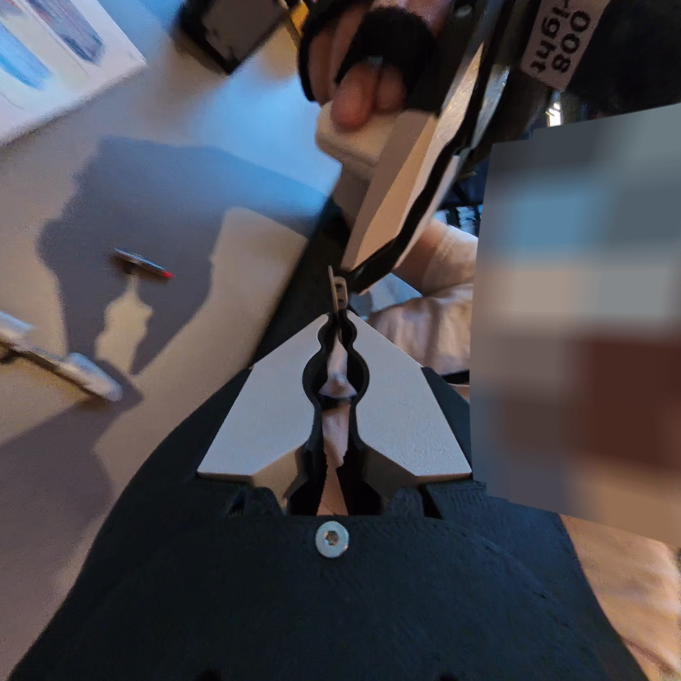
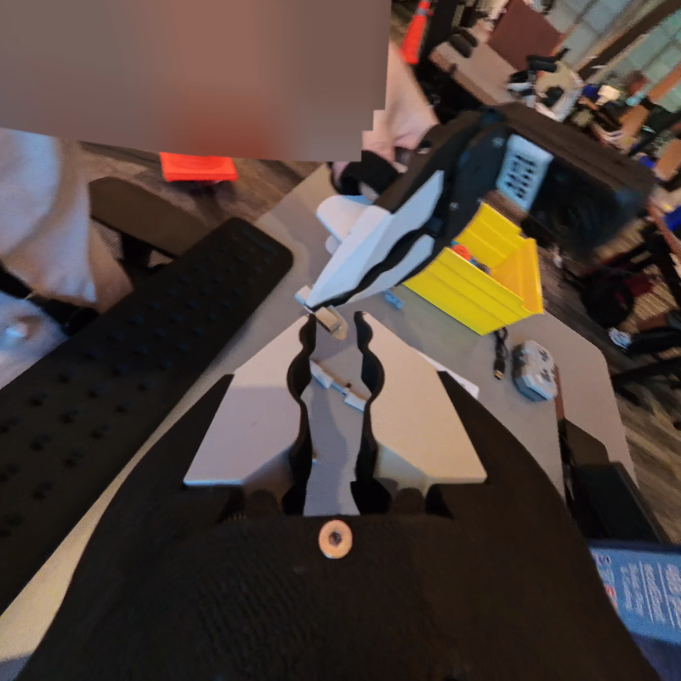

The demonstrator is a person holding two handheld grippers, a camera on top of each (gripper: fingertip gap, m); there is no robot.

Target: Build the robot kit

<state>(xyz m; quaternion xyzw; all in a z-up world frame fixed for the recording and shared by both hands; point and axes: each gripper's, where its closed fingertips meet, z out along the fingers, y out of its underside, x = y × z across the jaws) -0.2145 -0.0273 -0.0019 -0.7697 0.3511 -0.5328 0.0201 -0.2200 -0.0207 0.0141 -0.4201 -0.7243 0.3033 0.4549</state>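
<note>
My left gripper (image 1: 337, 318) is shut on a small grey metal bracket (image 1: 338, 291) that sticks out past its tips, held above the grey table (image 1: 166, 191). In the right wrist view the left gripper (image 2: 313, 307) comes in from the upper right with the bracket (image 2: 331, 324). My right gripper (image 2: 335, 318) is open, and the bracket hangs between its fingertips (image 2: 359, 318); I cannot tell whether they touch it. The right gripper also shows in the left wrist view (image 1: 348, 271), coming from the top right with a gloved hand (image 1: 361, 73) on it.
On the table lie a thin flat piece with a red tip (image 1: 143, 263), a silver metal part (image 1: 73, 368) and a white box (image 1: 55, 55). A yellow bin (image 2: 479, 280), a grey controller (image 2: 534, 372), a black cable (image 2: 499, 350), small white parts (image 2: 339, 387) and a black perforated board (image 2: 129, 350) show in the right wrist view. Less than 4 cm separates the two grippers' tips.
</note>
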